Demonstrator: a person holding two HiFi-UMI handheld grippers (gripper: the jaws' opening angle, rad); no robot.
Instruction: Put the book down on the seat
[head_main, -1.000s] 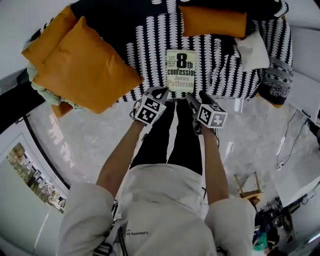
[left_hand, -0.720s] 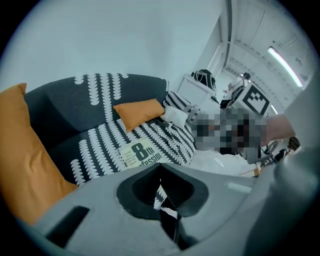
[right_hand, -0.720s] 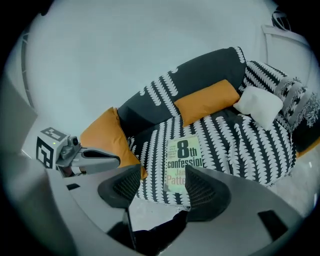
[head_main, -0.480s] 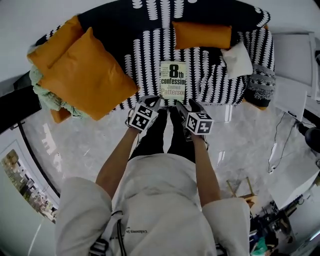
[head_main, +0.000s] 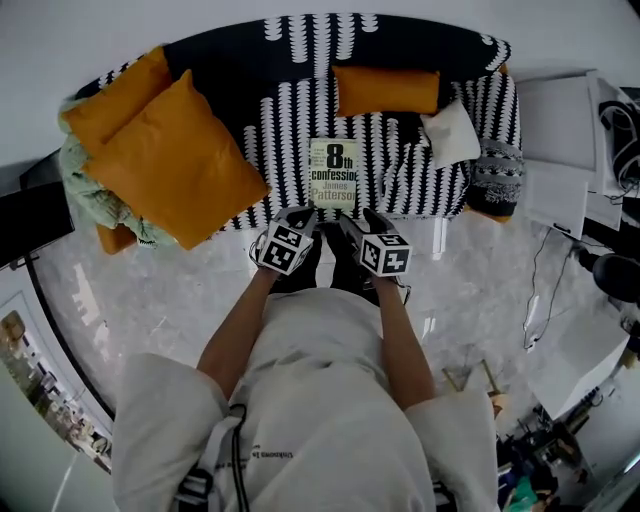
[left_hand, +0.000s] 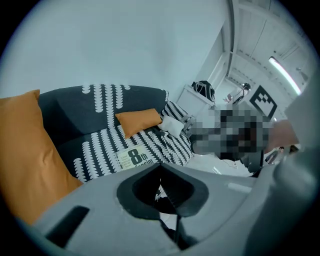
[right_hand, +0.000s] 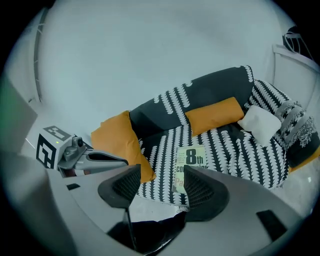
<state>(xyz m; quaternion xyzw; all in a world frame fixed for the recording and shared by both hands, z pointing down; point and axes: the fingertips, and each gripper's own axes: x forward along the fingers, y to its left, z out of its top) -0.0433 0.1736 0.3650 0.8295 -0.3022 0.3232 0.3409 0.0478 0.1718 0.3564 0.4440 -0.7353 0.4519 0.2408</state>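
Note:
The book (head_main: 334, 173), pale green with "8th confession" on its cover, lies flat on the black-and-white patterned sofa seat (head_main: 280, 130), near the front edge. It also shows in the left gripper view as the book (left_hand: 131, 157) and in the right gripper view as the book (right_hand: 190, 160). Both grippers hang over the floor in front of the sofa, apart from the book. My left gripper (head_main: 301, 214) has its jaws together with nothing held; the left gripper (left_hand: 160, 167) shows only a sliver between the pads. My right gripper (head_main: 354, 219) stands open and empty, the right gripper (right_hand: 161, 187) showing a wide gap.
A large orange cushion (head_main: 175, 155) leans at the sofa's left end over a green blanket (head_main: 75, 180). An orange bolster (head_main: 385, 90) and a white pillow (head_main: 450, 135) lie behind and right of the book. Marble floor (head_main: 180, 290) lies in front; cables trail at the right.
The person has stepped back from the sofa. Both grippers have drawn away from the book's near edge, and the book stays flat on the seat.

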